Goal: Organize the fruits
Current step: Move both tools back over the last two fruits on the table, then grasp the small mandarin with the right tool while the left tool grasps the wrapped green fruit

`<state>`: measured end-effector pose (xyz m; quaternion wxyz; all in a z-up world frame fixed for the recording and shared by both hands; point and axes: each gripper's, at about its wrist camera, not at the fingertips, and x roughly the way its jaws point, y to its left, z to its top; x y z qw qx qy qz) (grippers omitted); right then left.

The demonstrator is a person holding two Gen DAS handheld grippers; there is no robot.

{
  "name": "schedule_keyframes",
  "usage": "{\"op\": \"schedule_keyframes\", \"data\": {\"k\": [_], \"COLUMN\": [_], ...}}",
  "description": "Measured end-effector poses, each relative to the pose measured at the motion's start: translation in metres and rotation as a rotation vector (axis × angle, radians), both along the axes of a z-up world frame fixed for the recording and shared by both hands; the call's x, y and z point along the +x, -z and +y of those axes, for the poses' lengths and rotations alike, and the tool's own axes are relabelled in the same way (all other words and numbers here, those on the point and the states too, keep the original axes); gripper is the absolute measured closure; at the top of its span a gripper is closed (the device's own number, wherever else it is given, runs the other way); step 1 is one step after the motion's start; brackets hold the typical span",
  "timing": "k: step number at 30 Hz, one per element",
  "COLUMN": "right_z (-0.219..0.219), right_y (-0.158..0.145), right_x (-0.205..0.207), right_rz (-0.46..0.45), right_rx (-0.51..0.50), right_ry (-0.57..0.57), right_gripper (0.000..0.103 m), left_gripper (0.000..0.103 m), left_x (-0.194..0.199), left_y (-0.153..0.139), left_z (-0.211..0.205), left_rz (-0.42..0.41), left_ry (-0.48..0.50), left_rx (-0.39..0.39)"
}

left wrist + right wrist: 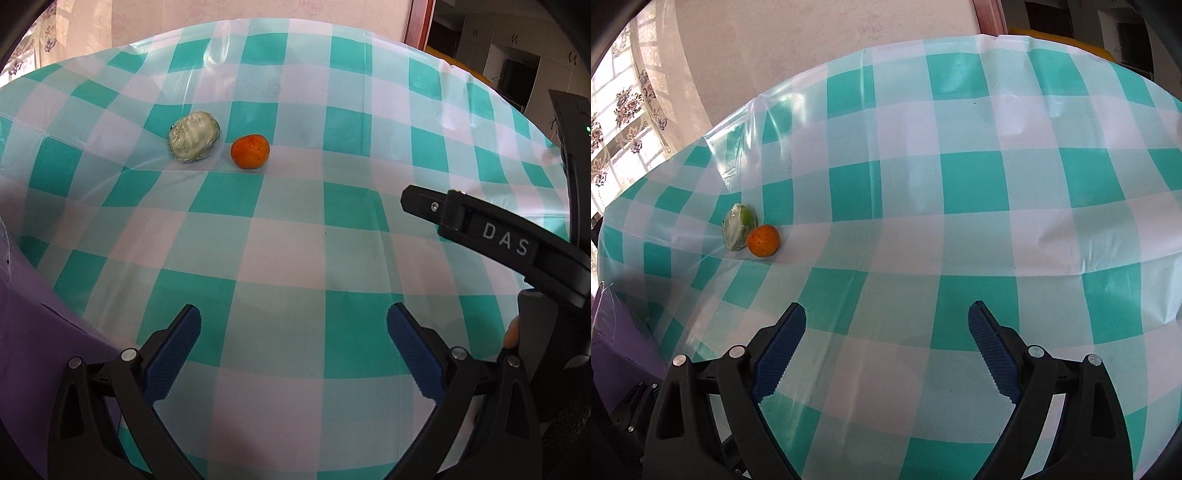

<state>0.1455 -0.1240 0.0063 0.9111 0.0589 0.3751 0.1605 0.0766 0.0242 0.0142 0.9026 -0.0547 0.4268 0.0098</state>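
Observation:
An orange (pixel 250 151) lies on the green-and-white checked tablecloth (pixel 295 240), just right of a pale green fruit wrapped in clear film (pixel 194 137). My left gripper (pixel 293 325) is open and empty, well short of both fruits. In the right wrist view the orange (pixel 763 240) and the wrapped fruit (pixel 738 227) lie side by side at the far left. My right gripper (pixel 886 321) is open and empty, over bare cloth to their right. One black finger of the right gripper, marked DAS (pixel 506 240), shows at the right of the left wrist view.
The table's left edge drops to a purple surface (pixel 37 332). A pink wall (pixel 812 44) and a curtained window (pixel 620 110) stand behind the table. A dark doorway and cabinets (pixel 517 55) lie at the far right.

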Motion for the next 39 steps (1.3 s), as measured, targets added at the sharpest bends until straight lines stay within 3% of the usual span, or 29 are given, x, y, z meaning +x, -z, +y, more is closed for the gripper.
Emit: {"op": "schedule_keyframes", "data": {"k": [8,19,28,30,31,32,39], "right_z": [0.053,0.112,0.15,0.153,0.152,0.149,0.071], "right_y": [-0.006,0.001,0.01,0.01,0.009,0.009,0.007], "right_x": [0.033,0.067,0.094,0.092,0.09,0.088,0.06], "right_rz": [-0.042,0.009,0.057,0.044,0.033,0.033,0.045], "right_rx": [-0.042,-0.089,-0.178,-0.202,-0.198,-0.178,-0.026], "right_ry": [-0.241,-0.444,-0.482,-0.484,-0.487,-0.493,-0.276], "right_gripper": [0.016,0.017,0.025,0.037,0.06,0.066,0.067], "left_gripper": [0.002,0.002,0.002,0.002,0.002,0.002,0.002], "left_x": [-0.007,-0.012,-0.013,-0.013,-0.013,-0.013,-0.01], "left_y": [-0.004,-0.01,-0.011,-0.012,-0.012,-0.011,-0.009], "left_z": [-0.002,0.001,0.002,0.002,0.002,0.002,0.003], "left_rz": [-0.048,-0.107,-0.123,-0.123,-0.123,-0.121,-0.107], "left_ry": [0.017,0.006,0.008,0.009,0.009,0.009,0.014], "left_rx": [-0.012,-0.029,-0.043,-0.045,-0.045,-0.047,-0.058]}}
